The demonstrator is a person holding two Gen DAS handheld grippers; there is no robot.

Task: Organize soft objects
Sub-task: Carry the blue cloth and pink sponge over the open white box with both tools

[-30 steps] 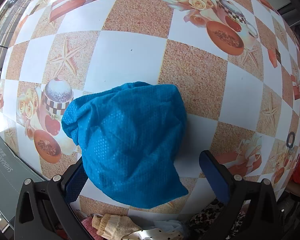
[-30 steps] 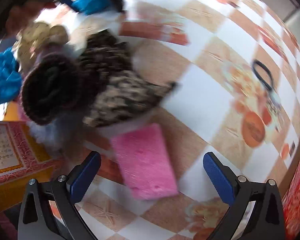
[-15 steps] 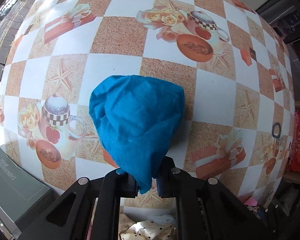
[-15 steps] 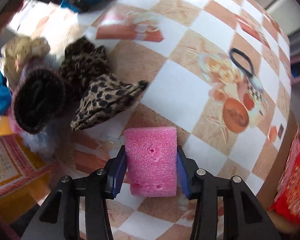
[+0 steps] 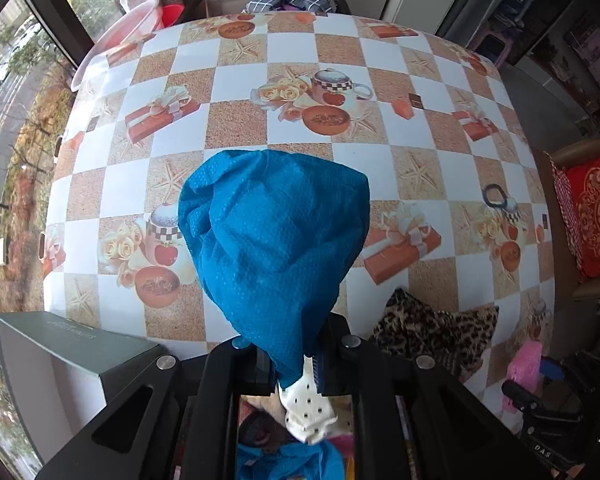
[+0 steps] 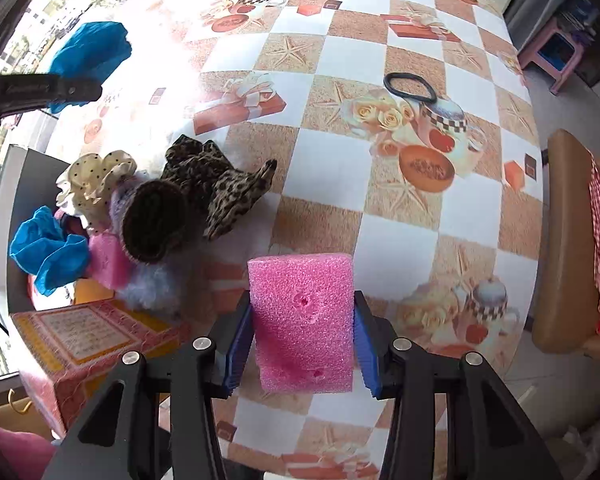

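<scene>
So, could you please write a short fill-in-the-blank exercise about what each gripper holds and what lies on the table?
1. The left gripper is shut on a ____ cloth.
2. The right gripper is shut on a pink ____.
3. The black hair tie lies on the ____.
4. The cloth beside the dark hat has a ____ print.

Missing words: blue; sponge; table; leopard

Hanging over the table [image 5: 240, 124] centre: cloth [image 5: 274, 236], pinched at six o'clock. Leopard fabric [image 5: 432, 332] at four o'clock, hair tie [image 5: 494, 194] at three, on the table. In the right wrist view: sponge [image 6: 302, 320] at six o'clock, fabric heap [image 6: 152, 216] at nine, box [image 6: 80, 336] at eight below it, hair tie at one.
</scene>
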